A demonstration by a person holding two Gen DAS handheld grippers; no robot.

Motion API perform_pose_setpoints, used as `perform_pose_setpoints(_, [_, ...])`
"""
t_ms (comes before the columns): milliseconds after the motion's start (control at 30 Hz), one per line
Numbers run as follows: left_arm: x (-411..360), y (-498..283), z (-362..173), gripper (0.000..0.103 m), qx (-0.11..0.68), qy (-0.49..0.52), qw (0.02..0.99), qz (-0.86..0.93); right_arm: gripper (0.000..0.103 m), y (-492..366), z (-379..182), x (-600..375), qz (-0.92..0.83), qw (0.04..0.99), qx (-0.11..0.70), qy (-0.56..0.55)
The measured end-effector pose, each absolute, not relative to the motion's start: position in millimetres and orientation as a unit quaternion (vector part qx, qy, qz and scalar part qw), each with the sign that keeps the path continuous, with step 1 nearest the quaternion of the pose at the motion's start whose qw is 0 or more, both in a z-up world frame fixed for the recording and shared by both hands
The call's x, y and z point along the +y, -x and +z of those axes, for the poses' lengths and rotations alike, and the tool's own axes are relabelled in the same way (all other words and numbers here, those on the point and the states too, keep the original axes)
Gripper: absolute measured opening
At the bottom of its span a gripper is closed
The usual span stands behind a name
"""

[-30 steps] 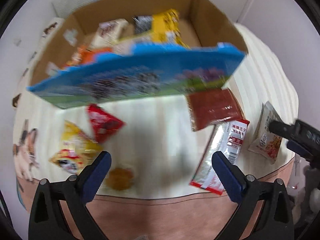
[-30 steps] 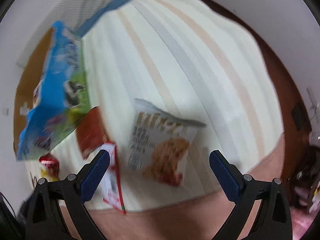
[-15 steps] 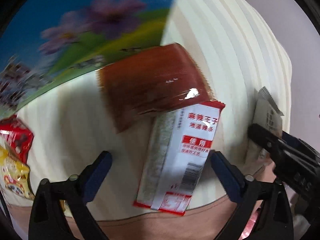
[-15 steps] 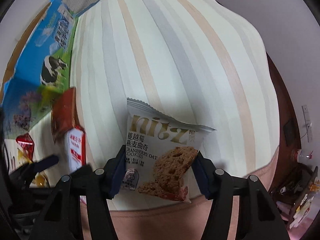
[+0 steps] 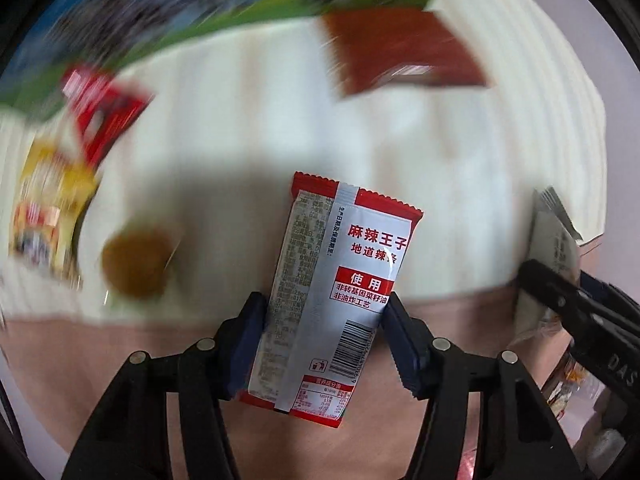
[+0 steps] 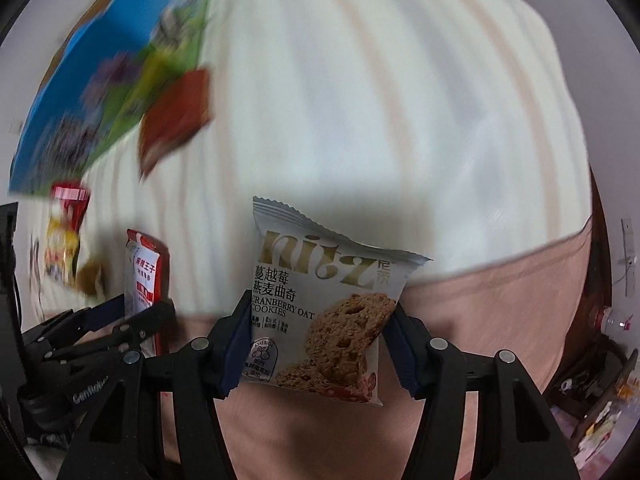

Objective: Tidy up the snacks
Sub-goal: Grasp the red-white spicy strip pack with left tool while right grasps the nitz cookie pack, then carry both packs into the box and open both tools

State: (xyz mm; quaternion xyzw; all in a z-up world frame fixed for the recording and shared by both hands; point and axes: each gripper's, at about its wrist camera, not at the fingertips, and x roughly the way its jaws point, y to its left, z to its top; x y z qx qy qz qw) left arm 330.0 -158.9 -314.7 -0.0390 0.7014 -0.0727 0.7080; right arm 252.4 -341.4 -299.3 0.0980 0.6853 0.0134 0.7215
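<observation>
My left gripper [image 5: 326, 320] is shut on a long red-and-white spicy snack packet [image 5: 336, 288] and holds it above the striped tablecloth [image 5: 248, 128]. My right gripper [image 6: 318, 332] is shut on a silver cranberry oat cookie packet [image 6: 324, 304], also lifted. The left gripper and its packet [image 6: 142, 276] show at the left of the right wrist view. The right gripper's finger [image 5: 568, 300] and cookie packet [image 5: 556, 248] show at the right of the left wrist view.
A brown-red packet [image 5: 400, 48], a red packet [image 5: 100, 112], a yellow packet [image 5: 48, 208] and a round brown snack [image 5: 136, 260] lie on the cloth. The blue-and-green box flap [image 6: 100, 92] is at the far left. The cloth's pink border [image 6: 500, 320] is near me.
My left gripper closed on the red-and-white packet and lifted it off the cloth. My right gripper, shut on the cookie packet half a second ago, has raised it and drawn back.
</observation>
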Motion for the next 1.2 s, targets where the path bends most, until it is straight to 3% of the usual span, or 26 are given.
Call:
perform_pose_setpoints(267, [-156, -313, -330, 0.059, 0.701, 0.029, 0.709, -0.061, 0.064, -216, -316, -300, 0.027, 0.715, 0.696, -0.056])
perform_pose_setpoints(433, [-171, -308, -337, 0.060, 0.701, 0.001, 0.709, -0.077, 0.077, -213, -325, -301, 0.011, 0.710, 0.700, -0.076])
perform_pose_setpoints(600, [-189, -305, -338, 0.059, 0.696, -0.010, 0.714, -0.079, 0.081, -226, -336, -286, -0.003, 0.715, 0.694, -0.080])
perform_pose_setpoints(667, [-192, -302, -336, 0.054, 0.693, -0.012, 0.717, -0.077, 0.079, -233, -343, -281, -0.006, 0.720, 0.690, -0.081])
perform_pose_setpoints(733, [-196, -304, -331, 0.051, 0.691, -0.011, 0.718, -0.076, 0.065, -225, -337, -287, -0.016, 0.726, 0.683, -0.079])
perform_pose_setpoints(800, [-190, -302, -331, 0.050, 0.692, -0.002, 0.718, -0.076, 0.060, -213, -327, -299, -0.017, 0.732, 0.675, -0.086])
perform_pose_setpoints(1200, [-169, -299, -290, 0.049, 0.683, 0.080, 0.721, -0.083, 0.056, -200, -292, -292, 0.014, 0.749, 0.650, -0.128])
